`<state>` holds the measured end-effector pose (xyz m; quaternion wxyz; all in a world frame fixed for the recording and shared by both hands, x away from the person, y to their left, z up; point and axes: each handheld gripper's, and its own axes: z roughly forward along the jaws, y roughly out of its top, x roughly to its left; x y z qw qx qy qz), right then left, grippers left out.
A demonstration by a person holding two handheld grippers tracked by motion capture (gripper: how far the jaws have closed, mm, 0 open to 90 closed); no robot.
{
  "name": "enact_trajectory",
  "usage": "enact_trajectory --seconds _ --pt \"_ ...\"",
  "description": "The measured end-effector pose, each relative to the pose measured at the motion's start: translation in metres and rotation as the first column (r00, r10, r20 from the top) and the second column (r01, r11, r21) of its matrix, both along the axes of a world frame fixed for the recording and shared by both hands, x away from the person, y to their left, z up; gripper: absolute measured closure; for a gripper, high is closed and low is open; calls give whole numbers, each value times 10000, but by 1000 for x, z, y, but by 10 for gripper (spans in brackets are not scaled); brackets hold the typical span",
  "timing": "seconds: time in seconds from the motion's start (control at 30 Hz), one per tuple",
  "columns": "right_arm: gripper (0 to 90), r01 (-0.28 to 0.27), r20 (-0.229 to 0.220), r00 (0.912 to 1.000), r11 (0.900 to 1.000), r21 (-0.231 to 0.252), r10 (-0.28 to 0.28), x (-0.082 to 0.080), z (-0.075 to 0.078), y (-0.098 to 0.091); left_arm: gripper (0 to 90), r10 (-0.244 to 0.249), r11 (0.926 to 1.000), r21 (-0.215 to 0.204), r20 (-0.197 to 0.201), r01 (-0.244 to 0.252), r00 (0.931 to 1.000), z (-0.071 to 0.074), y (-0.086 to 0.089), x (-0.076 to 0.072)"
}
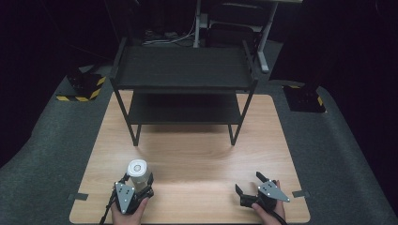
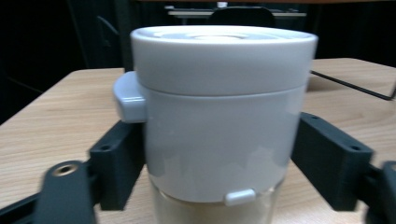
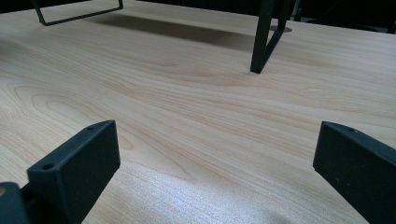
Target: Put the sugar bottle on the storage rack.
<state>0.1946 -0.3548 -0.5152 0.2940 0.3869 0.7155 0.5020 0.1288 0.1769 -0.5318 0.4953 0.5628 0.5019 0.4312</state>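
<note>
Canister (image 2: 219,116) base cut off at bottom edge of left gripper view; contents behind the clear lower band hard to make out. White cylinder, upright, stepped lid with a side tab, small clip near the lower edge. Standing at near-left of tabletop (image 1: 197,164), well in front of black two-tier shelf (image 1: 184,89). Left gripper (image 1: 137,183) closed onto canister, pads against both sides. Right gripper (image 1: 251,183) wide open, nothing between the jaws, resting low over bare tabletop at near-right.
</note>
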Motion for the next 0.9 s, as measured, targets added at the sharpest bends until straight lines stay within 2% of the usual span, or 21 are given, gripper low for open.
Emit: enact_trajectory --seconds 0.13,0.33,0.57,0.73,0.9 --pt "3 -10 16 10000 10000 -4 10 0 0 0 292 166 9998 -72 -8 -166 9999 0 -3 1" --pt "3 7 31 10000 10000 -20 -7 0 0 0 296 49 10000 -48 -60 -49 10000 2 -1 3" --pt "3 12 46 10000 10000 -61 -12 -1 0 1 299 -374 9992 124 -92 375 9993 3 7 7" --pt "3 27 55 10000 10000 -68 -27 -1 0 1 300 -673 9977 80 -66 673 9977 3 13 11" --pt "4 23 62 10000 10000 -78 -23 -1 0 1 300 -771 9970 45 -62 772 9970 3 14 13"
